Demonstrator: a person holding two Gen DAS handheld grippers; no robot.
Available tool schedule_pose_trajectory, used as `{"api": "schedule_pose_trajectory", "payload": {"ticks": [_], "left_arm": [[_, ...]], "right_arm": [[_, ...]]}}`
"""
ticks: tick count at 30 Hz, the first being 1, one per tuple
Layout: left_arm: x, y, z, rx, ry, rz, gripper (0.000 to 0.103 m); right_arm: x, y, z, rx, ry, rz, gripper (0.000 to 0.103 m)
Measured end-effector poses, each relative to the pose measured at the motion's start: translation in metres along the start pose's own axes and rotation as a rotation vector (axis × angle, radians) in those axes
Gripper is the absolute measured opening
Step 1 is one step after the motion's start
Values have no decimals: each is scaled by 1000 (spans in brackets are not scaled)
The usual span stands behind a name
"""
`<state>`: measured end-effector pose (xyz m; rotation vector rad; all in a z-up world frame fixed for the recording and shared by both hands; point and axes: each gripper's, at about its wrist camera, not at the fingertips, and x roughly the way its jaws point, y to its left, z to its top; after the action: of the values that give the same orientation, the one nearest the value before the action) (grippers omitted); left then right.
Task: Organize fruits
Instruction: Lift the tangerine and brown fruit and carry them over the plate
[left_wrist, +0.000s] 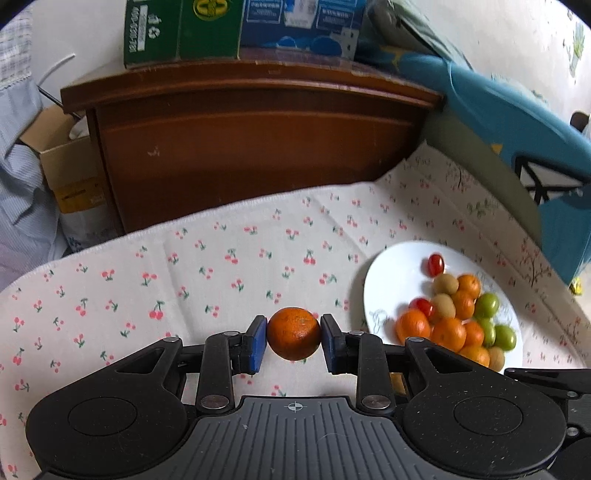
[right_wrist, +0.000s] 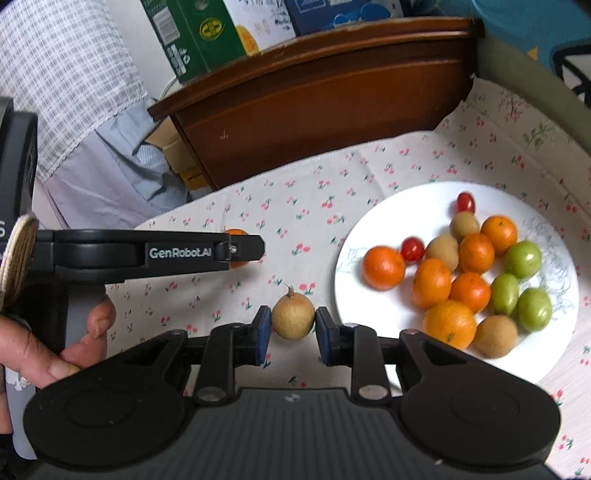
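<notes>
My left gripper (left_wrist: 293, 339) is shut on a small orange (left_wrist: 293, 338) and holds it above the cherry-print cloth (left_wrist: 184, 280). It shows from the side in the right wrist view (right_wrist: 243, 253), where the orange (right_wrist: 236, 233) peeks out behind its finger. My right gripper (right_wrist: 293, 326) is shut on a tan longan (right_wrist: 293, 315) with a short stem. A white plate (right_wrist: 373, 229) to the right holds several oranges, longans, green fruits and two cherry tomatoes. The plate also shows in the left wrist view (left_wrist: 399, 266).
A brown wooden headboard (left_wrist: 251, 147) stands behind the cloth, with green and blue cartons (left_wrist: 184, 33) on top. Cardboard boxes (left_wrist: 62, 166) and checked fabric lie at the left. A blue bag (left_wrist: 517, 122) sits at the right.
</notes>
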<state>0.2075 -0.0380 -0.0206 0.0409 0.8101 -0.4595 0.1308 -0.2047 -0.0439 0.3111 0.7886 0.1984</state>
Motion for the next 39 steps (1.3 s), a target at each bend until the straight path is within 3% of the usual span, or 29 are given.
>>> {"api": "schedule_pose_trajectory", "payload": {"ticks": [5,27,39], "left_arm": [[-4,0,5,-15,-32,9,28],[2,-45,12,53,-87,-105,28],[24,-59,16,34,-64,-161,28]], "right_arm": [[-14,-10,13,15,-54,-8,26],[-56,-64,61,85,-210,-39,26],[-19,-92,70,150,-131,-6,26]]}}
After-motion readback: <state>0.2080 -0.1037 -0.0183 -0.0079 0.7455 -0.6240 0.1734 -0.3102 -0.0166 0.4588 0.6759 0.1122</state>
